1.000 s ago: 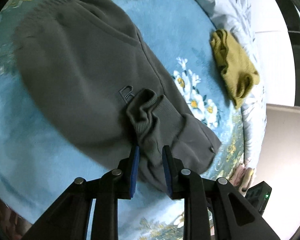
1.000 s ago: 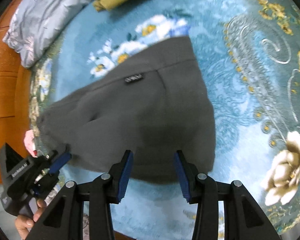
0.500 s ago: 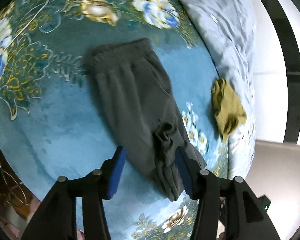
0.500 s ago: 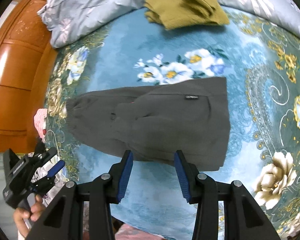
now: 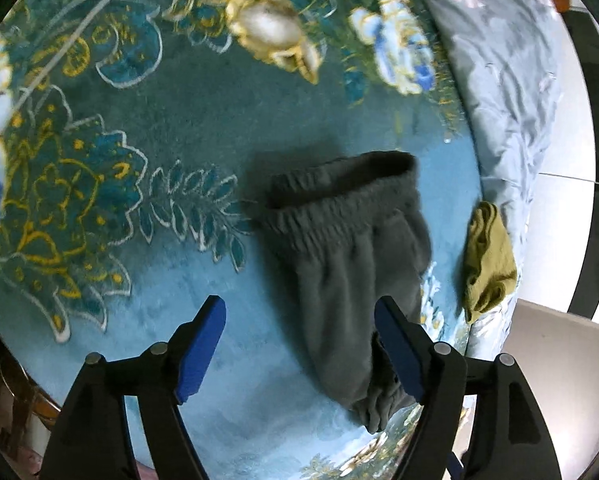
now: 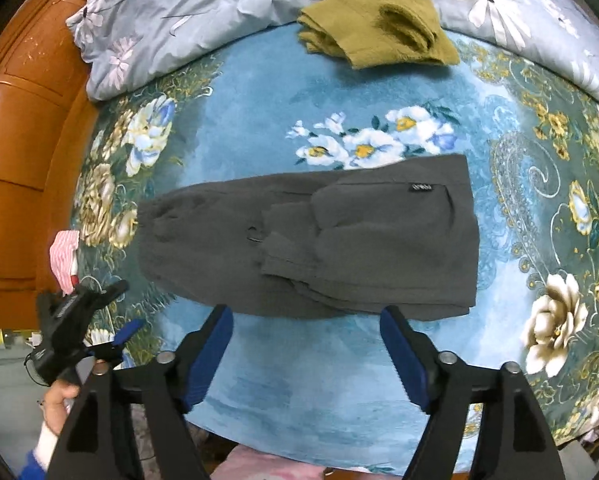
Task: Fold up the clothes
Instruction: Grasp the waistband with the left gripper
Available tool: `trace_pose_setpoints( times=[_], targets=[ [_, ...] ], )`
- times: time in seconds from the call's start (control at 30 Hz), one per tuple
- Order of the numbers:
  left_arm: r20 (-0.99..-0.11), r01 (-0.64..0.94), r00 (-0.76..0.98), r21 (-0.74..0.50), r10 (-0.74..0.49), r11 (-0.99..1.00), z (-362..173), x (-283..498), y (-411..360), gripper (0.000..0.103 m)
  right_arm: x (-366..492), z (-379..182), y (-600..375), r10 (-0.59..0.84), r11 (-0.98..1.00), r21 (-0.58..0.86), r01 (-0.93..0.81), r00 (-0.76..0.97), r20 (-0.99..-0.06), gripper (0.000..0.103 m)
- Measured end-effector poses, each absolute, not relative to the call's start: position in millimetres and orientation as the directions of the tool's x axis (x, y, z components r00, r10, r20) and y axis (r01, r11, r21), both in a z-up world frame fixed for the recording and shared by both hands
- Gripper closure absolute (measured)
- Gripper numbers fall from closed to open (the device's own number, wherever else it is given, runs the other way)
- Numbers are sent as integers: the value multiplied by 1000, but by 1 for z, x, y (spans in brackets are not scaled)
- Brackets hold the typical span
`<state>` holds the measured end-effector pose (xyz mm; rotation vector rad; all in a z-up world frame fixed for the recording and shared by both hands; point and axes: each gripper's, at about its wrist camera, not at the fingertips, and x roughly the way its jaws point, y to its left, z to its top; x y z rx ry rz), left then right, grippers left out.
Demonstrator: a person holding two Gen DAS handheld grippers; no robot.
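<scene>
Dark grey trousers point(image 6: 307, 240) lie folded lengthwise on the blue floral bedspread point(image 6: 299, 380), waistband to the right, cuffs folded back onto the middle. In the left wrist view the trousers point(image 5: 347, 272) run away from me, elastic waistband at the far end. My left gripper point(image 5: 299, 352) is open and empty, held above the cuff end; it also shows in the right wrist view point(image 6: 115, 320) at the lower left. My right gripper point(image 6: 305, 354) is open and empty, above the bedspread in front of the trousers' near edge.
A folded olive-green garment point(image 6: 379, 40) lies at the far side against a grey floral quilt point(image 6: 179, 12); it also shows in the left wrist view point(image 5: 487, 264). A wooden headboard point(image 6: 23, 140) is at the left, with a pink striped cloth point(image 6: 63, 256) beside it.
My left gripper let go of the trouser cuff, opened wide and pulled up and back. My right gripper also rose and backed away, so the whole trousers show now.
</scene>
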<state>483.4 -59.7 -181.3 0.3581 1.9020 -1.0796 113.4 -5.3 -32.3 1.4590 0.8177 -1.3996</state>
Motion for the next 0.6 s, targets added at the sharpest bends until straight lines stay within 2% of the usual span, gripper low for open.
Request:
trace_pose_setpoints(
  times=[0.07, 0.13, 0.6],
  targets=[
    [-797, 584, -582, -549, -164, 598, -194, 484, -65, 25, 122, -27, -8, -130, -355, 153, 922, 113, -985, 18],
    [-783, 557, -599, -556, -165, 617, -206, 484, -71, 25, 124, -21, -12, -124, -351, 133, 927, 94, -988, 0],
    [-753, 562, -642, -591, -146, 579, -246, 476, -108, 26, 102, -5, -41, -27, -341, -56, 938, -69, -997, 0]
  ],
)
